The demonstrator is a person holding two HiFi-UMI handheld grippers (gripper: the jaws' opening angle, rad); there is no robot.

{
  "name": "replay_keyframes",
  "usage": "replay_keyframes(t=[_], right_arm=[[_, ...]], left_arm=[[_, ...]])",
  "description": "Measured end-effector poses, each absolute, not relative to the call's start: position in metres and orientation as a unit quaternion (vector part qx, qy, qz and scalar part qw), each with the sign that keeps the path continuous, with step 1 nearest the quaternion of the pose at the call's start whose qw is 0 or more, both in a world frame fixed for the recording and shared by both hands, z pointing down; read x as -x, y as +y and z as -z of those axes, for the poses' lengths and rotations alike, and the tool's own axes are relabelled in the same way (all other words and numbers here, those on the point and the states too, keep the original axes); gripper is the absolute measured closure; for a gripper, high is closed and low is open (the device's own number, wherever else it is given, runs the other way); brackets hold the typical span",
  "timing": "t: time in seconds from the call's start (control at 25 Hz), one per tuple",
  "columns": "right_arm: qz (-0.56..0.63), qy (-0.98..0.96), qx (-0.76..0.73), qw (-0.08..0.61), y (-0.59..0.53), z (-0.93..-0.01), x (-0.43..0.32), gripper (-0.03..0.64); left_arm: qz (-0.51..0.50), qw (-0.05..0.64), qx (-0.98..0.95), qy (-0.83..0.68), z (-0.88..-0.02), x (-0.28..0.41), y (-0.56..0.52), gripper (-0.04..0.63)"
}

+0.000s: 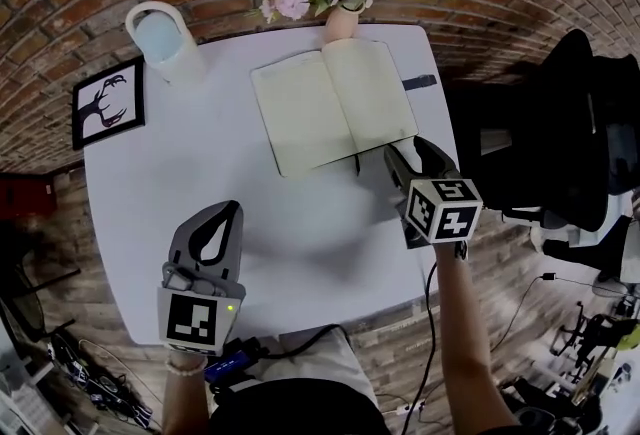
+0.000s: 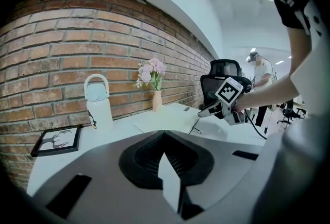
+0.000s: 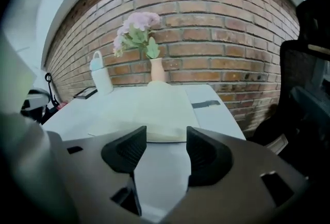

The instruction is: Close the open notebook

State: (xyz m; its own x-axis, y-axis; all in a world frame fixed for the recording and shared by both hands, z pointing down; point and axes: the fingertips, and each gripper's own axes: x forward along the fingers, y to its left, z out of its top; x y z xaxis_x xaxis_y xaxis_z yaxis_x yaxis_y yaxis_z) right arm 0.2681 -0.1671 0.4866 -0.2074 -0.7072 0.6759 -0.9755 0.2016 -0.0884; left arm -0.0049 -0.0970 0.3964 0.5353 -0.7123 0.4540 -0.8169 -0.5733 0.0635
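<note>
Right claw (image 1: 411, 156) just beside open notebook (image 1: 335, 108)

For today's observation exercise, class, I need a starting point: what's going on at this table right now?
A person holds a two-jaw tool in each hand over a white table. The notebook lies open and flat near the flower vase, not yet closed. The right tool, jaws apart and empty, points at the notebook's near right edge. The left tool is shut and hangs over bare table, away from the notebook.
</note>
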Motion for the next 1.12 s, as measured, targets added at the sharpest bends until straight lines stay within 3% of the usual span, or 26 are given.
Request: replay_keyframes(t=[0.2,0.84,1.0,1.12], right_arm=[[-0.309,-0.697,-0.610,0.216,-0.187,-0.494,-0.305,0.376],[-0.354,-0.653,-0.628,0.233,-0.201,-0.526,-0.321,0.362],[-0.367,-0.643,-0.631,0.231,-0.198,-0.526,-0.326,0.449],[-0.377,-0.643,-0.626,0.228,-0.195,-0.525,-0.327,0.477]], left_arm=[[-0.194,0.133,-0.866,-0.440,-0.397,0.003,-0.096,0.578],[-0.194,0.135,-0.864,-0.445,-0.397,-0.001,-0.098,0.578],[-0.195,0.137,-0.864,-0.443,-0.398,-0.003,-0.097,0.578],[-0.195,0.137,-0.865,-0.442,-0.398,-0.005,-0.096,0.578]])
